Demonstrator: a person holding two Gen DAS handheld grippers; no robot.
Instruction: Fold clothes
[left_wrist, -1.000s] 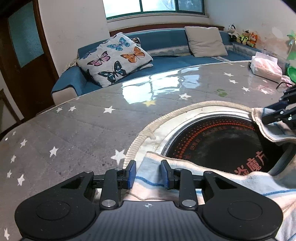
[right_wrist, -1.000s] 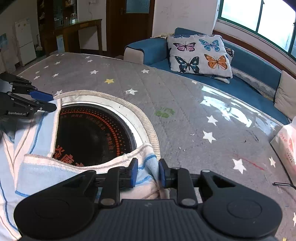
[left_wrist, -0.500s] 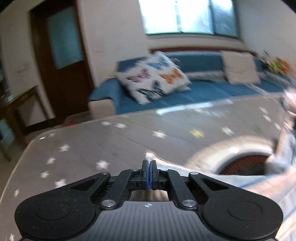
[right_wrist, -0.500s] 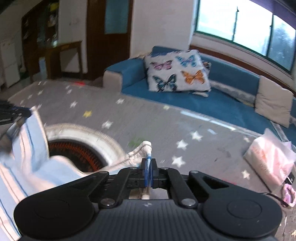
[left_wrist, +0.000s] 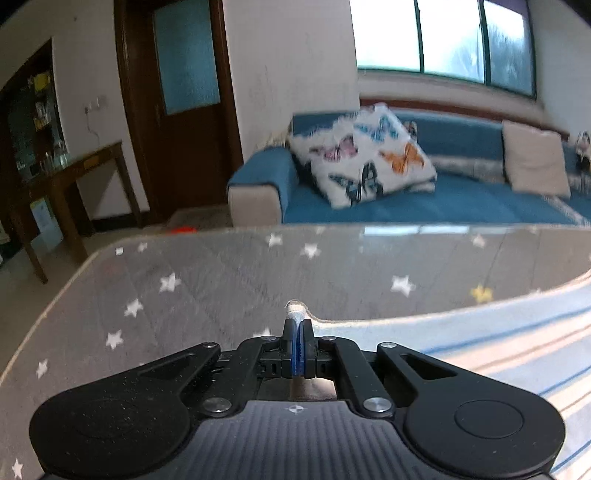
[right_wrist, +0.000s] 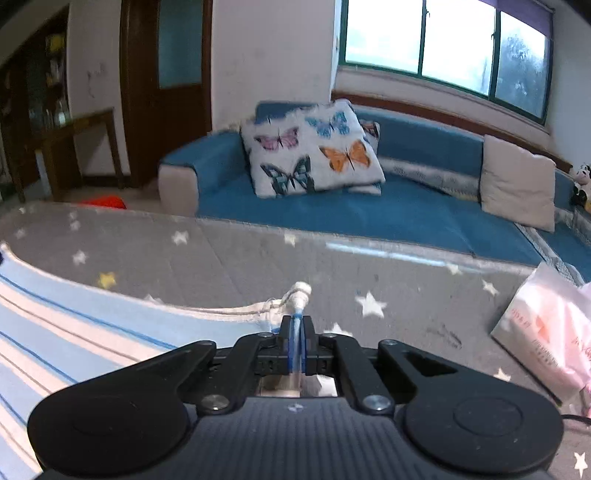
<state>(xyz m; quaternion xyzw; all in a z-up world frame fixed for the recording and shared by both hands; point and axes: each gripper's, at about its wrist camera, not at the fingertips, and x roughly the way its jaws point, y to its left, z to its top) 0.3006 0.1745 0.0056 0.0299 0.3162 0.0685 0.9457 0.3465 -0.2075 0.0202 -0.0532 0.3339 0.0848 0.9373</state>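
A light blue striped garment with a white hem is stretched out above the grey star-patterned table. My left gripper is shut on the garment's left corner, a bit of white hem poking past the jaws. My right gripper is shut on the garment's right corner. The cloth spans left from the right gripper. Both grippers are lifted and face the sofa.
A pink tissue pack lies on the table at the right. A blue sofa with a butterfly cushion stands behind the table. A wooden side table and a door are at the left.
Both grippers closed on the garment's corners, then lifted it off the table and pulled it taut. The round heater under the cloth is now hidden from view.
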